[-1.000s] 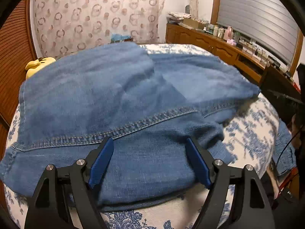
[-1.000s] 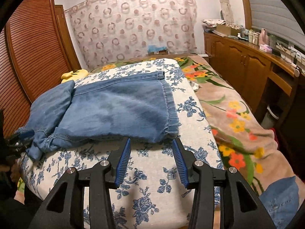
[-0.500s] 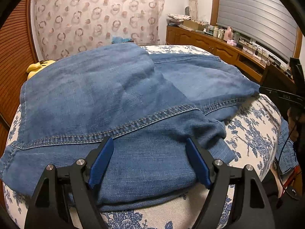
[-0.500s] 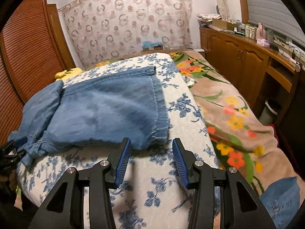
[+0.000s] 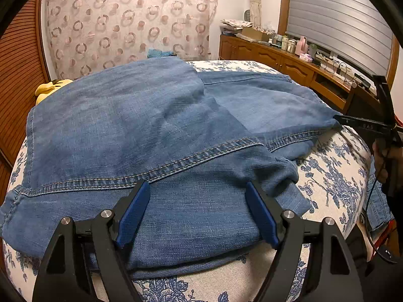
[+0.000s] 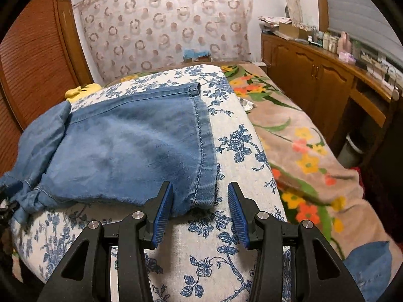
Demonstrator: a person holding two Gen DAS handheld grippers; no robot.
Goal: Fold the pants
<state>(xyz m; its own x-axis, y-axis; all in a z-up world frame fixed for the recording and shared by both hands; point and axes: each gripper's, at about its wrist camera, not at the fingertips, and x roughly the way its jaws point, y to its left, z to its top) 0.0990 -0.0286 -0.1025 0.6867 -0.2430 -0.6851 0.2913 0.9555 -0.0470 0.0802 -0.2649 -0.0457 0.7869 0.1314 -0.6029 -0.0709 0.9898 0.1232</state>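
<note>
Blue denim pants (image 5: 141, 125) lie folded lengthwise on a white cushion with blue flowers (image 5: 335, 176). My left gripper (image 5: 197, 211) is open, its blue pads over the near waist end of the pants. In the right wrist view the leg end of the pants (image 6: 136, 148) lies flat, hem to the right. My right gripper (image 6: 200, 214) is open, its jaws on either side of the near hem corner (image 6: 204, 196), close to the cushion (image 6: 216, 246). The right gripper's black frame (image 5: 365, 125) shows at the far right of the left wrist view, by the leg end.
A floral blanket (image 6: 302, 156) covers the bed to the right of the cushion. A wooden cabinet (image 6: 327, 85) with clutter runs along the right wall. A wooden slatted door (image 6: 30, 58) stands at the left. A yellow toy (image 5: 47, 88) lies behind the pants.
My right gripper has moved forward and down to the hem corner, which now sits between its jaws. My left gripper has hardly moved.
</note>
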